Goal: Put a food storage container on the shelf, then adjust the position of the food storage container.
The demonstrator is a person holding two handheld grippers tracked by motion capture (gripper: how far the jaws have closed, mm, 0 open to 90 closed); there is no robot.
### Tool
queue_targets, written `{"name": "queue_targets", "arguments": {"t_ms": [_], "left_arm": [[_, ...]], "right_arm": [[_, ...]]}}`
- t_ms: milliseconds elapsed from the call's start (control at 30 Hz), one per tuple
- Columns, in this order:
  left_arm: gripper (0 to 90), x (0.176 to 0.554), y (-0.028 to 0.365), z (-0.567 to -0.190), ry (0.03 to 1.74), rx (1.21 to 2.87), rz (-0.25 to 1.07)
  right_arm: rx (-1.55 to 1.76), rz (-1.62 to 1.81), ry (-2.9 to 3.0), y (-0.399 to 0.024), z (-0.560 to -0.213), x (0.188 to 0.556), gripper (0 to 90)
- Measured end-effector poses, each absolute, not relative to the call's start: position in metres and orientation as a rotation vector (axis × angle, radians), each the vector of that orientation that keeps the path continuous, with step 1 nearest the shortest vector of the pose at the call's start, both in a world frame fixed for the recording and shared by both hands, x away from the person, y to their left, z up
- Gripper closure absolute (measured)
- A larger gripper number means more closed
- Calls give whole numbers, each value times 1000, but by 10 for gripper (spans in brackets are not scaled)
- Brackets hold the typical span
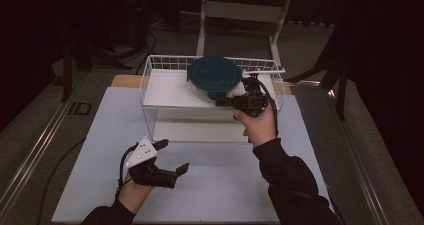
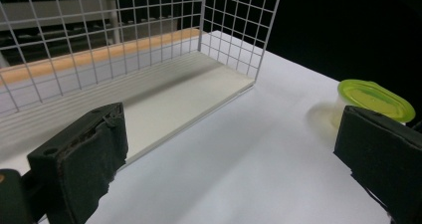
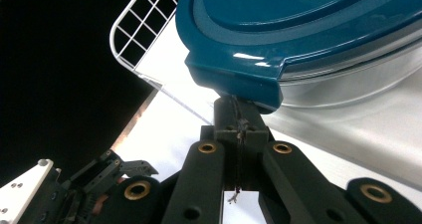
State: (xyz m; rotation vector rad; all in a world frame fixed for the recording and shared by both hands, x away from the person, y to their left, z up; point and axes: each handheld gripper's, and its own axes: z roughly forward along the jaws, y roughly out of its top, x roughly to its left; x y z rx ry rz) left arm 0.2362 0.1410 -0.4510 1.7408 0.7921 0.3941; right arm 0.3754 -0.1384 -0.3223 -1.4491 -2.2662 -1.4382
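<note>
High view, left gripper [image 1: 172, 157]: nearest the camera, low over the white counter [image 1: 215, 185], fingers spread wide, nothing between them.
High view, right gripper [image 1: 231, 101]: raised at the wire basket [image 1: 150, 80], fingers pressed together at the edge of the container [image 1: 215, 77].
High view, container: teal-lidded, clear-walled, resting on the basket's upper shelf.
Left gripper view, fingers [image 2: 84, 159]: far apart, empty; basket corner ahead, green-lidded tub [image 2: 375, 100] just beyond the right finger.
Right gripper view, fingers [image 3: 238, 117]: closed, tips touching underneath the teal lid's tab [image 3: 234, 82].
</note>
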Motion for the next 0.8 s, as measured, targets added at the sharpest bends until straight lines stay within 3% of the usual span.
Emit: {"name": "queue_targets", "arguments": {"t_ms": [133,367,700,800], "left_arm": [[0,236,142,-452,792,1741,394],[0,233,145,-448,742,1734,358],[0,222,165,-454,740,1749,393],[0,219,167,-461,737,1748,393]], "right_arm": [[-1435,-1430,-2274,-136,-325,375,878],[-1354,-1451,-2334,-139,-327,357,760],[-1173,-1608,-2364,-166,-326,329,245],[-1113,-1681,-2379,-177,-331,318,199]]}}
